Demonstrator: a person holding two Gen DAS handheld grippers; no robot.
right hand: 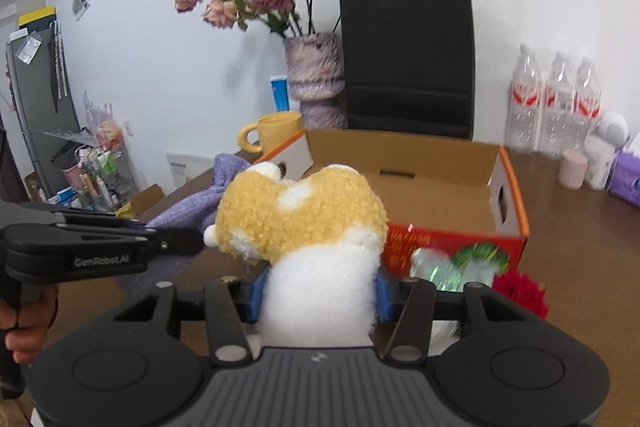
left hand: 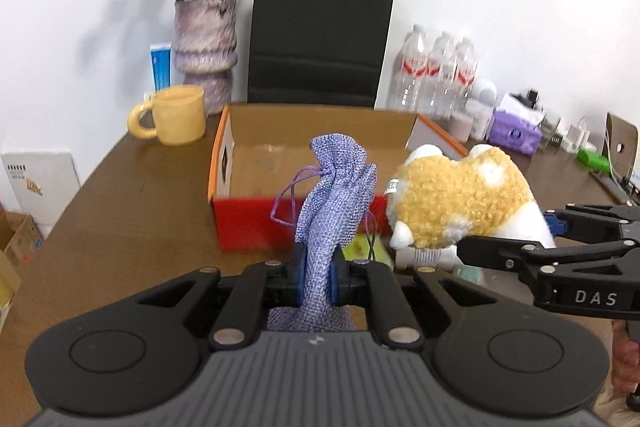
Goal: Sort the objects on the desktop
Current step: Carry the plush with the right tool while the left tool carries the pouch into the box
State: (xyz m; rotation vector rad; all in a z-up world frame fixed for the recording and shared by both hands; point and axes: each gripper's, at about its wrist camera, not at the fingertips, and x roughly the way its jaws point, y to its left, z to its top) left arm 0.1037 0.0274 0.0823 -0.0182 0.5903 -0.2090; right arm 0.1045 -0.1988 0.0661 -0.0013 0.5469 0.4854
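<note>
Left gripper (left hand: 318, 281) clamps pouch (left hand: 334, 195) (purple); right gripper (right hand: 318, 297) clamps plush (right hand: 304, 219).

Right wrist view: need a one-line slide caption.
Right gripper shut on a plush toy before the open cardboard box; left gripper holds a purple pouch alongside.
</note>
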